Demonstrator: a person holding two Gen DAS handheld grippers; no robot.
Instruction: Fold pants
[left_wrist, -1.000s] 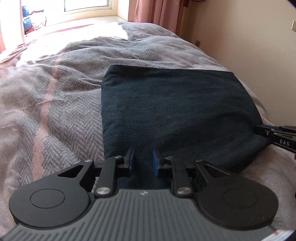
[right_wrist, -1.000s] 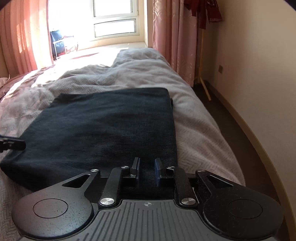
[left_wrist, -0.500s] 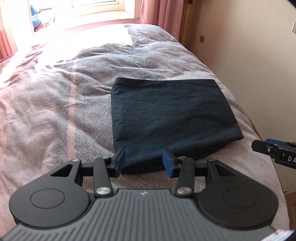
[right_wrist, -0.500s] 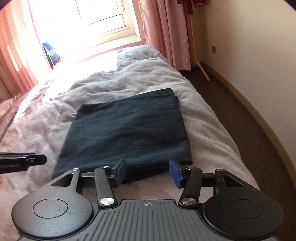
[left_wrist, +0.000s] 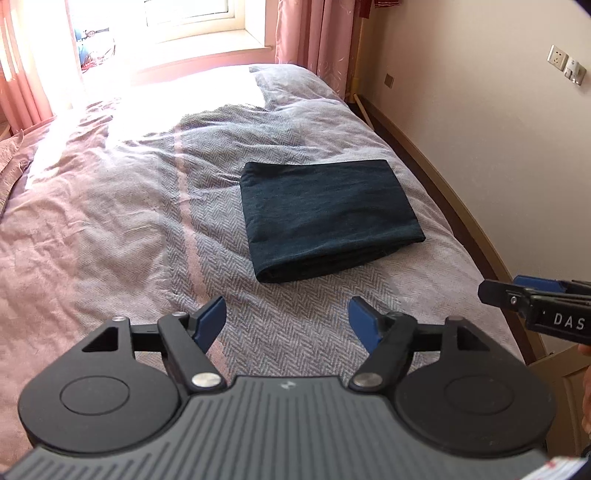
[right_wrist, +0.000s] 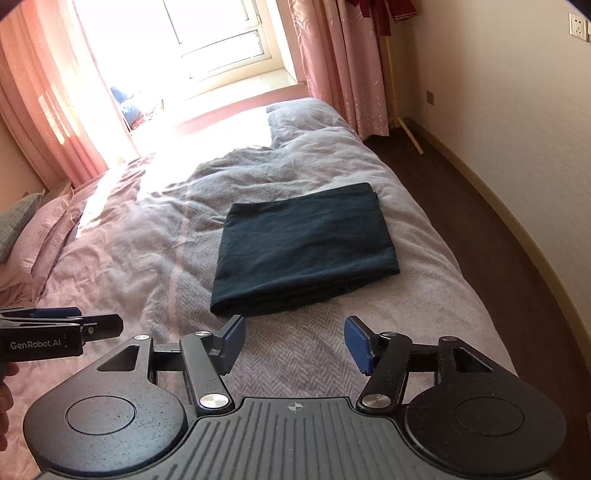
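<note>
On the bed (left_wrist: 110, 221), toward its right-hand side near the wall, the pants (left_wrist: 328, 218) lie as a compact dark rectangle with several layers stacked at the near edge and the corners roughly square. Judged from that shape, the folding is complete or close to it, and the bundle sits flat on the grey herringbone cover (right_wrist: 295, 354), well clear of the rumpled pink bedding (right_wrist: 48, 236) further left, presumably so that nothing disturbs the layers. Starting at the left, the left gripper (left_wrist: 288, 323) hangs above bare cover short of the bundle's near edge; its blue pads (left_wrist: 210, 321) stand wide apart, with nothing between them and no contact with the cloth. To the right, the right gripper (right_wrist: 293, 343) takes a matching position, likewise short of the near edge, jaws spread wide and empty. Each tool appears edge-on in the other's camera, level with its partner. With both grippers released and apart from the fabric, the posture reads as a withdrawal stance, leaving the fold undisturbed. A sliver of the person's hand (right_wrist: 5, 391) shows at the frame edge.
</note>
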